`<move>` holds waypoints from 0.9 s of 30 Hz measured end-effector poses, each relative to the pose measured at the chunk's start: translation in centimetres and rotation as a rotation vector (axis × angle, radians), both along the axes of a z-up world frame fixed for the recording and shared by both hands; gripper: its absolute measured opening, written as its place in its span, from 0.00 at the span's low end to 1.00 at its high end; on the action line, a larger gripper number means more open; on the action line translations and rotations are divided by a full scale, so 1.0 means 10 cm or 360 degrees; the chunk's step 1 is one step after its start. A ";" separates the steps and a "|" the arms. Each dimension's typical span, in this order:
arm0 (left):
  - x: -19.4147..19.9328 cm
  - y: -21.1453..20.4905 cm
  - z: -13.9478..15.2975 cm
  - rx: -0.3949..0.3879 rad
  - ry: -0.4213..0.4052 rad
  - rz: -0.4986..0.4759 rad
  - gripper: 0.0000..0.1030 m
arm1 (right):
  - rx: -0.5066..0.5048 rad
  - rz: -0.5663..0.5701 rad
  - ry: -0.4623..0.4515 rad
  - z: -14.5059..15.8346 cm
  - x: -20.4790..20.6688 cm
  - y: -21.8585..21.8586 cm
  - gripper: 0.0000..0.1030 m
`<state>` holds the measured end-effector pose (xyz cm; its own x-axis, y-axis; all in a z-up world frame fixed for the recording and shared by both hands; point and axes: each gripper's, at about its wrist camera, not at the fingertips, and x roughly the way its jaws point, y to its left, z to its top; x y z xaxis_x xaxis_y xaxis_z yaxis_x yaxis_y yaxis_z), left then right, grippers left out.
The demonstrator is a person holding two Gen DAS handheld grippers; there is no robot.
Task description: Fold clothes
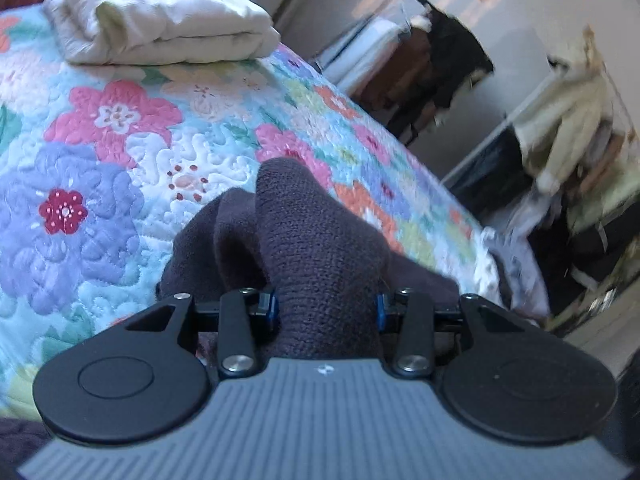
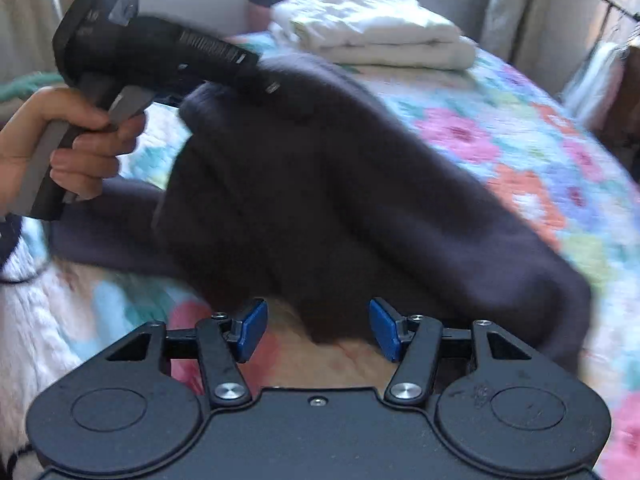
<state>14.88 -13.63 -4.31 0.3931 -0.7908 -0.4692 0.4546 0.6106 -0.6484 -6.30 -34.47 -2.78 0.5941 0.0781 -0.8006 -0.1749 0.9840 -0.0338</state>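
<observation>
Currently, left gripper [image 1: 327, 312] clamps the dark knit garment [image 2: 320, 184] at frame centre, lifted over the quilt [image 1: 120, 152]; right gripper [image 2: 318, 330] gapes empty. Risk: single-point grip lets fabric bunch, spoiling the fold.

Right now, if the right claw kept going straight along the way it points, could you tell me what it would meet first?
Most likely the dark purple knit garment, draped just ahead of the open right claw above the floral quilted bedspread; motion blur makes depth uncertain.
</observation>
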 end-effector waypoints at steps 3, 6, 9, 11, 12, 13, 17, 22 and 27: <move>0.02 0.03 0.00 -0.0035 0.0017 0.0035 0.37 | -0.0210 -0.0092 -0.0069 -0.20 0.17 0.08 0.65; 0.04 0.06 0.04 -0.0067 0.0024 0.0092 0.32 | -0.0365 -0.0127 -0.0093 -0.33 0.31 0.07 0.64; 0.10 -0.07 0.21 0.0002 -0.0109 0.0074 0.30 | -0.0355 -0.0091 -0.0138 -0.22 0.40 -0.18 0.13; 0.14 -0.17 0.34 0.0055 -0.0209 0.0057 0.30 | -0.0366 -0.0147 -0.0191 -0.02 0.46 -0.40 0.10; 0.16 -0.21 0.40 0.0082 -0.0258 0.0048 0.30 | -0.0361 -0.0182 -0.0232 0.11 0.49 -0.52 0.09; 0.18 -0.26 0.46 0.0108 -0.0308 0.0039 0.30 | -0.0371 -0.0201 -0.0260 0.22 0.52 -0.63 0.09; 0.30 -0.37 0.53 0.0121 -0.0364 -0.0019 0.33 | -0.0508 -0.0242 -0.0303 0.56 0.65 -0.90 0.05; 0.28 -0.35 0.44 0.0067 -0.0368 -0.0131 0.51 | -0.0654 -0.0334 -0.0291 0.74 0.80 -1.15 0.04; 0.12 -0.26 0.03 0.0092 -0.0348 -0.0236 0.64 | -0.0777 -0.0379 -0.0223 0.78 1.01 -1.30 0.04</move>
<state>16.12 -16.19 -4.00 0.3717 -0.8218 -0.4319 0.6673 0.5599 -0.4911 3.81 -47.45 5.06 0.6532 -0.4315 -0.6222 0.0894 0.8600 -0.5025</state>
